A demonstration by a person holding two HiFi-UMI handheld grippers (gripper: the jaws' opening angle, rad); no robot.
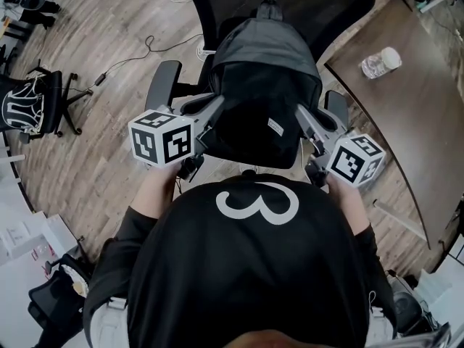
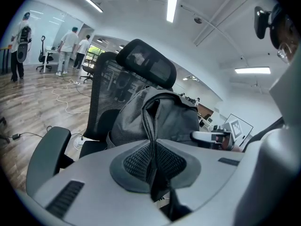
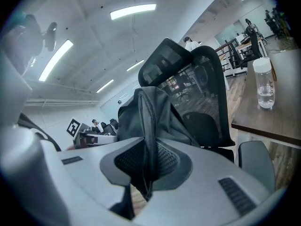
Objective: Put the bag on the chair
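I have both grippers out in front of me, level with each other and tipped a little downward. The left forearm and right forearm reach forward from my sides, and the marker cubes sit just ahead of the hands. The left gripper angles inward to the right and the right gripper angles inward to the left, so the two converge on the bag from its two sides. In the left gripper view, the left gripper has its jaws nearly together, clamped on a narrow dark fold at the bag's edge that runs up between the mesh pads. The right gripper view shows the same: the right gripper is pinched on a thin fold of the bag. The bag hangs upright between the two tools, directly ahead of the jaws, above the seat of the chair, between its armrests and in front of the mesh back. I cannot tell whether its bottom touches the seat. The chair's headrest rises behind the bag.
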